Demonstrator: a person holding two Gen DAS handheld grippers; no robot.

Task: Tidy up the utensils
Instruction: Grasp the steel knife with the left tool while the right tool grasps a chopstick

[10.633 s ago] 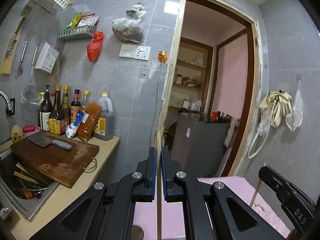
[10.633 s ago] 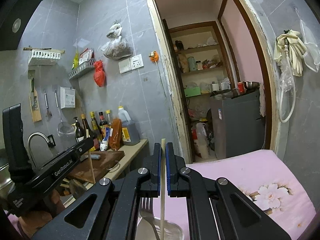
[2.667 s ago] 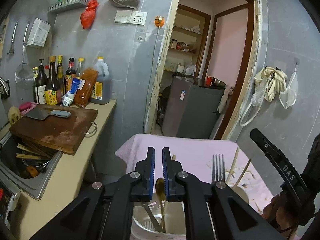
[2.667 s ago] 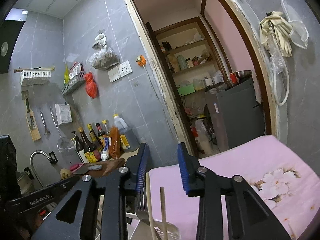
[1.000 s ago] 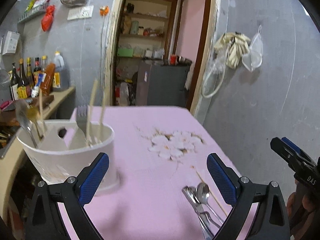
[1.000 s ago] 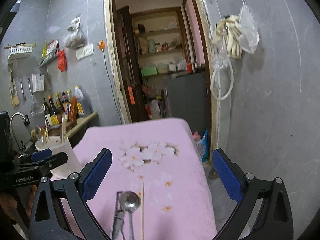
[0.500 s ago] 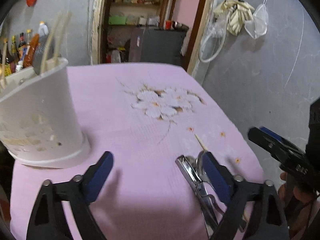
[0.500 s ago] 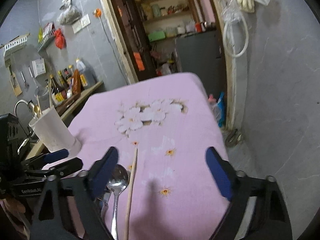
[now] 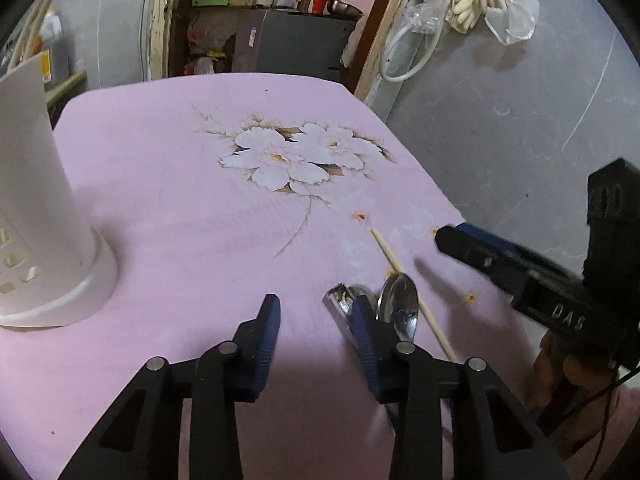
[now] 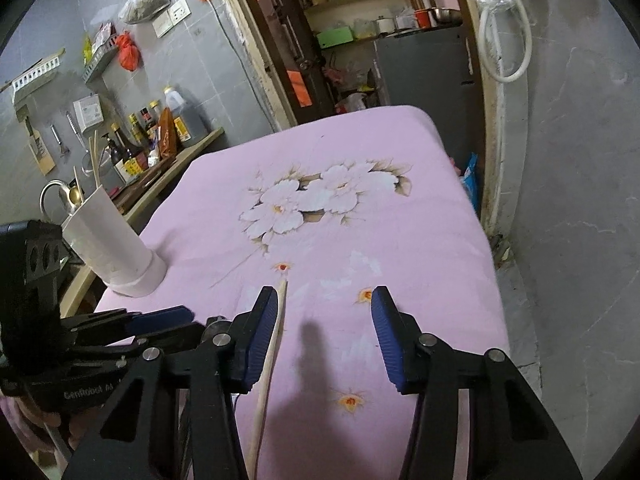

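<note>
A steel spoon point(image 9: 399, 305), a shiny metal utensil point(image 9: 343, 300) and a wooden chopstick point(image 9: 404, 276) lie on the pink floral cloth point(image 9: 200, 184). My left gripper point(image 9: 316, 316) is open and empty, low over the cloth, its right finger over the metal utensil. The white utensil holder point(image 9: 36, 216) stands at left. My right gripper point(image 10: 324, 312) is open and empty; the chopstick point(image 10: 272, 344) lies just inside its left finger. The holder point(image 10: 108, 244) with chopsticks and a spoon shows at left there.
The table's right edge meets a grey wall point(image 9: 520, 100). A doorway point(image 10: 380, 40) with shelves and a grey cabinet lies beyond the far edge. A kitchen counter with bottles point(image 10: 160, 132) stands at the far left.
Both grippers have moved down and closer to the loose utensils on the cloth. Their jaws have narrowed but remain open. Earlier each dropped its chopstick or spoon into the holder.
</note>
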